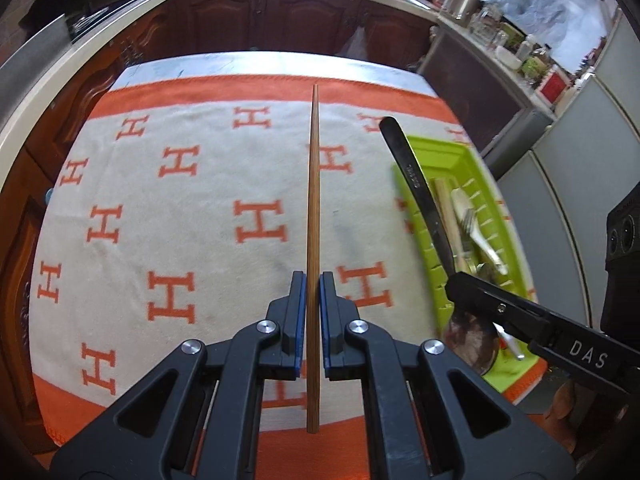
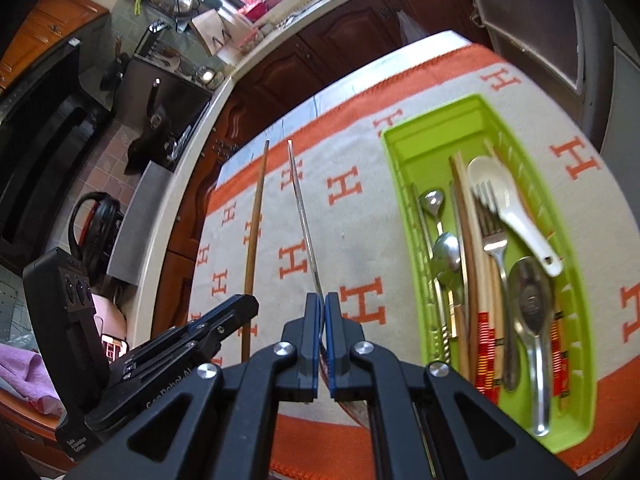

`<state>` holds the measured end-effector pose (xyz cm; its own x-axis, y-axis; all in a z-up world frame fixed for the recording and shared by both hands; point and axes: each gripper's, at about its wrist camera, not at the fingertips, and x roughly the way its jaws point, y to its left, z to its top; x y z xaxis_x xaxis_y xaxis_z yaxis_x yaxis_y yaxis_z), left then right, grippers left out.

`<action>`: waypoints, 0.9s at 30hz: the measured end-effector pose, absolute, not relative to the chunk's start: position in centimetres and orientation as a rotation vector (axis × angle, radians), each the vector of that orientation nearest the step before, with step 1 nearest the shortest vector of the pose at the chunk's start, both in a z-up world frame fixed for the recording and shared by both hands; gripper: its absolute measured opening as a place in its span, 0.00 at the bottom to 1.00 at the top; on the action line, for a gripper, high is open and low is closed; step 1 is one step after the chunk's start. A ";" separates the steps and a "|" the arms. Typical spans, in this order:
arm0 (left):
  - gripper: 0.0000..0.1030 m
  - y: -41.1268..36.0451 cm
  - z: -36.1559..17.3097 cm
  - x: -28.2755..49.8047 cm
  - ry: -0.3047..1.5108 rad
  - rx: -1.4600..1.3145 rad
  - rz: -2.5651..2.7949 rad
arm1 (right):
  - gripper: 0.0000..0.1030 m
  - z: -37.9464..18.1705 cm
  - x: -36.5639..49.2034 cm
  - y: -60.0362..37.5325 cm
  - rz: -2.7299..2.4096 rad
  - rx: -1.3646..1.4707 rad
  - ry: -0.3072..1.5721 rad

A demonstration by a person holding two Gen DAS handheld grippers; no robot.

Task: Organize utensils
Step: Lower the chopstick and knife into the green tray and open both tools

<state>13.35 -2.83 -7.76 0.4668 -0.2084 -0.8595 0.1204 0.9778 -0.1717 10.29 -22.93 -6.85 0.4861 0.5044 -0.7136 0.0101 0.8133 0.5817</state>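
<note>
Orange and cream cloth (image 1: 168, 208), woolly and patterned with blocky H letters, covers the table, with dark wood cabinets (image 1: 280, 16) behind it. Lime-green plastic makes the long rectangular tray (image 2: 404, 184), which has slotted walls and sits on the cloth to the right of both grippers. Inside it lie a steel ladle-like spoon (image 2: 534, 320), a white glossy soup spoon (image 2: 508, 208), a steel fork (image 2: 494, 240), 2 small steel spoons (image 2: 444, 248) and several pale wooden chopsticks (image 2: 468, 264), some with red and yellow checked ends. The left gripper (image 1: 313, 284), black with blue pads, has its fingers closed nearly together on 1 brown wooden chopstick (image 1: 314, 208), which is slim, straight and tapered; it runs forward between the pads out over the cloth, and its blunt end passes back beneath the gripper. In the left view the chopstick looks to have slight gaps beside the pads, so how tight the grip is cannot be told. The right gripper (image 2: 323, 304) has its pads pressed together on a flat steel utensil (image 2: 304, 216), seen edge-on as a thin blade curving forward; the left view shows its broad dark handle (image 1: 416, 184) rising over the tray's near wall and a rounded bowl (image 1: 472, 332) behind the fingers.
</note>
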 end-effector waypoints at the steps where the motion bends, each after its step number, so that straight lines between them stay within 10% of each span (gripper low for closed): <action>1: 0.04 -3.5 -7.4 13.4 1.063 -0.088 -0.216 | 0.02 -6.5 10.2 -23.4 0.312 0.568 1.019; 27: 0.04 -17.9 -10.9 17.8 1.201 -0.109 -0.388 | 0.02 -11.6 9.2 -34.8 0.036 0.713 1.065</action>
